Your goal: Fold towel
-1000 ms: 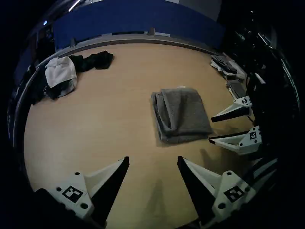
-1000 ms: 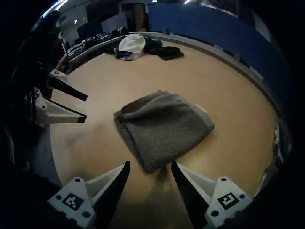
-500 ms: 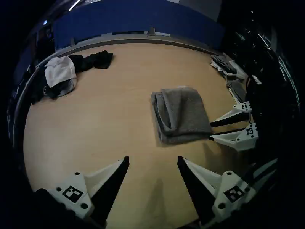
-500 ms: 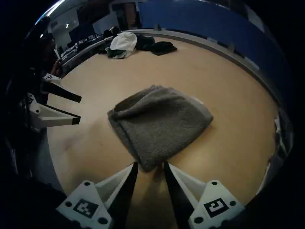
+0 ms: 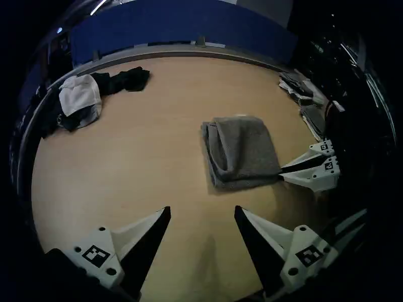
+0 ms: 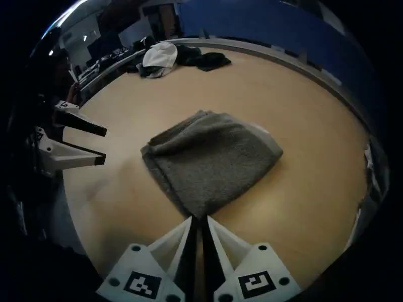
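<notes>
**A:** What is seen nearest in the right gripper view?

**B:** The right gripper (image 6: 200,220) is seen with its fingers drawn almost together on the near corner of the grey towel (image 6: 211,156). Only a thin slit is left between them, so the corner is judged to be pinched.

**A:** And the other one?

**B:** The left gripper (image 5: 202,211) is held over the bare desk (image 5: 126,166). Its fingers are spread wide with nothing between them, well apart from the towel.

**A:** Where is the towel found?

**B:** It is laid flat near the middle of the desk, already folded into a thick pad. Stacked layers are shown along one side.

**A:** How is it expected to handle?

**B:** Soft, light, limp terry is judged. No shape would be kept once it is lifted, and the layers could be spilled open if only one ply is caught. Little slipping in the fingers is expected, given the pile. A hold is best taken at the corners with all layers gathered. The other corner of the same edge is suggested for the free gripper.

**A:** Farther off?

**B:** A heap of clothes (image 5: 80,100) is seen by the far rim, and a blue partition (image 5: 176,22) behind the desk.
</notes>
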Demonstrator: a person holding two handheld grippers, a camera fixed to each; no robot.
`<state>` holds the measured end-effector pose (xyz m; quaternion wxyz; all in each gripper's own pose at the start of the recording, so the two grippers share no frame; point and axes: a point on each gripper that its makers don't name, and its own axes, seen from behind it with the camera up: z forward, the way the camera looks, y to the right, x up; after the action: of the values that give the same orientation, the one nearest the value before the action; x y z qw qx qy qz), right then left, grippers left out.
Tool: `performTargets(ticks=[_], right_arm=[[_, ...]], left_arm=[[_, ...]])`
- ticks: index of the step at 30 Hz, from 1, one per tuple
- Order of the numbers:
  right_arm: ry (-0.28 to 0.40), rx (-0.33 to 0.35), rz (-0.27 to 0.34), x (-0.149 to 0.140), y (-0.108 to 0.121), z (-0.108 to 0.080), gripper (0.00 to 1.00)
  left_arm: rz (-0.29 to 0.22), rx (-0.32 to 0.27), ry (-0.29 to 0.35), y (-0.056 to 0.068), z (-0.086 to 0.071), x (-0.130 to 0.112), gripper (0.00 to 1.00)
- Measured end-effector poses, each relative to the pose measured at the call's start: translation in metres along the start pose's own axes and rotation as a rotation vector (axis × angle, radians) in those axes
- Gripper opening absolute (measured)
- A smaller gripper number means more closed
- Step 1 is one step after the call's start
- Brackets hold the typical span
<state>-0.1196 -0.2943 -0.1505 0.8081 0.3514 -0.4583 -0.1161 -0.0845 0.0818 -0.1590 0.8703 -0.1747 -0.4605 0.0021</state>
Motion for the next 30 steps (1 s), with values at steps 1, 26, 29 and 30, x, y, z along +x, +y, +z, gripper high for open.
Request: performTargets(ticks=[1,26,29,30], right_arm=[[0.001,0.000,-0.002,0.000,0.000,0.000,0.06],[0.147,-0.054,-0.117,0.058,0.028,-0.051,0.05],[0.171,-0.061,-0.134,0.069,0.030,-0.061,0.05],[0.179,-0.063,-0.139,0.072,0.031,-0.064,0.05]], left_arm=[[0.000,0.001,0.000,0.000,0.000,0.000,0.94],[0.003,0.006,0.021,0.003,-0.005,0.011,0.94],[0.004,0.006,0.026,0.004,-0.005,0.013,0.94],[0.005,0.006,0.027,0.004,-0.006,0.014,0.94]])
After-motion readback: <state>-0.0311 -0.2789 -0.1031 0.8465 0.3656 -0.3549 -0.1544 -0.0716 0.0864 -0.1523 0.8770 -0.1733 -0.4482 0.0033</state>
